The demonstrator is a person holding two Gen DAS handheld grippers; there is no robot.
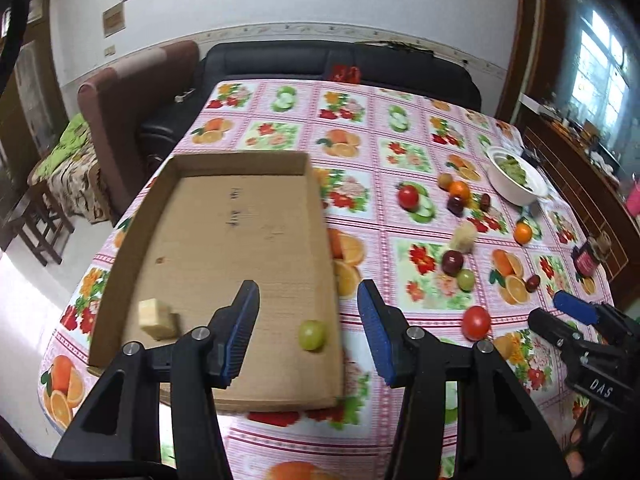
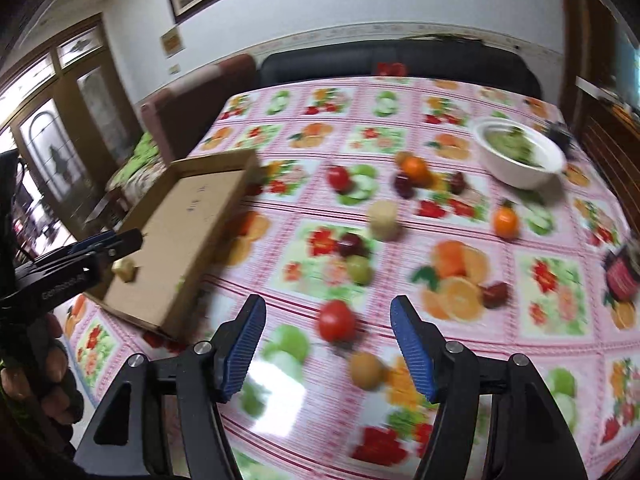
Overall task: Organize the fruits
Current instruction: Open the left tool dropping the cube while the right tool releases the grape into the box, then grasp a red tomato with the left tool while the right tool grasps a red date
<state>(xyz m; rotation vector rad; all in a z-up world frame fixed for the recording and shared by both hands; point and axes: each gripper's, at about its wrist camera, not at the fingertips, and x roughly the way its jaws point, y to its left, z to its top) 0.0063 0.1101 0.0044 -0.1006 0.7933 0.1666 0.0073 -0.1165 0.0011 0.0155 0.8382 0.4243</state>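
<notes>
Both tools are spread wide with nothing between the fingers. The left gripper (image 1: 308, 332) hangs over the near right corner of the box (image 1: 160, 208), where a green grape (image 1: 312, 335) and a pale yellow chunk (image 1: 157, 319) already lie. The rest of the fruit sits loose on the cloth (image 1: 400, 208), at 1 to 3 o'clock from the box.

The right gripper (image 2: 328, 344) points at a tomato (image 2: 337, 320), with a brownish fruit (image 2: 366, 369) just at its 5 o'clock. That closeness is the first risk: closing on the tomato may nudge the neighbour and send it rolling toward the near edge. The right view is smeared, which suggests fast motion; a hurried pinch on a round, smooth tomato can squirt it sideways.

The printed fruit pattern is a second trap, since flat oranges and apples look much like real ones. The bowl (image 2: 520, 168) at 1 o'clock stands well apart.
</notes>
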